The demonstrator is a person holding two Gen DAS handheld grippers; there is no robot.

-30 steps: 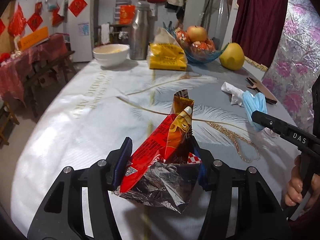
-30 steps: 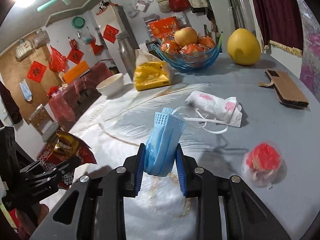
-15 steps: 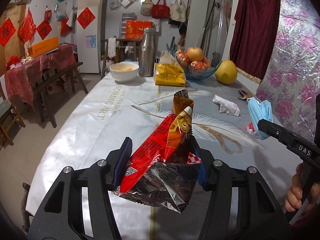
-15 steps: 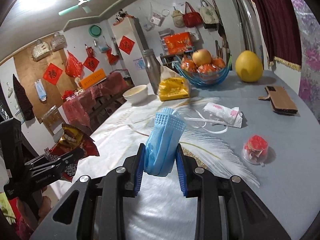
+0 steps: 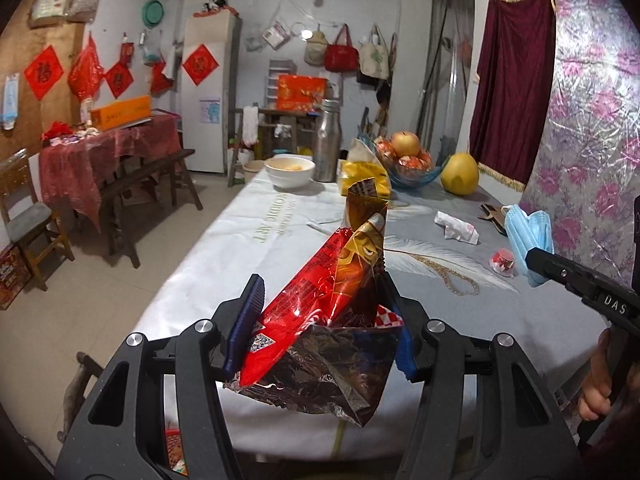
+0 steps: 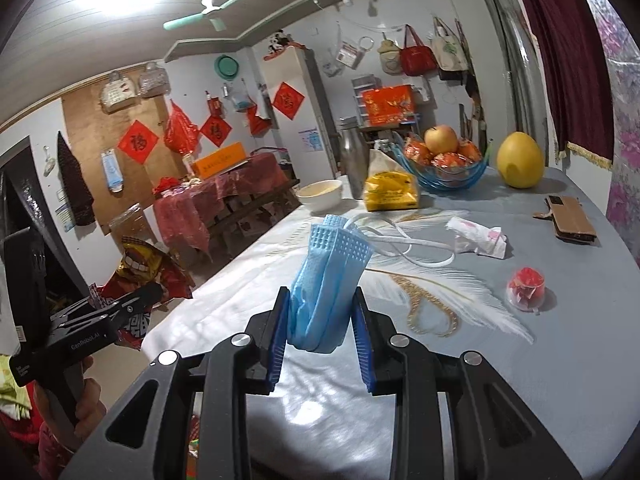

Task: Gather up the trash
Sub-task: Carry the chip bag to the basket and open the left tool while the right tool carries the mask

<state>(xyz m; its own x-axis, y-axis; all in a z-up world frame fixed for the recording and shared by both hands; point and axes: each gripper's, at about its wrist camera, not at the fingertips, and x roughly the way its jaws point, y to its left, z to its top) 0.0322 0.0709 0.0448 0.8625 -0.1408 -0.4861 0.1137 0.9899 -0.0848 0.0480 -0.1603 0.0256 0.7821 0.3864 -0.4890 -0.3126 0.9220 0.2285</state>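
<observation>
My left gripper is shut on a crumpled red and gold snack wrapper and holds it above the near end of the table; it also shows in the right wrist view. My right gripper is shut on a folded blue face mask, seen also in the left wrist view. On the table lie a crumpled white tissue and a small clear cup with red contents.
The table carries a white bowl, a steel flask, a yellow bag, a blue fruit bowl, a pomelo and a phone in a brown case. A bench and a chair stand left.
Both grippers have risen and pulled back from the table towards its near end, each still holding its item. More of the room is in view.
</observation>
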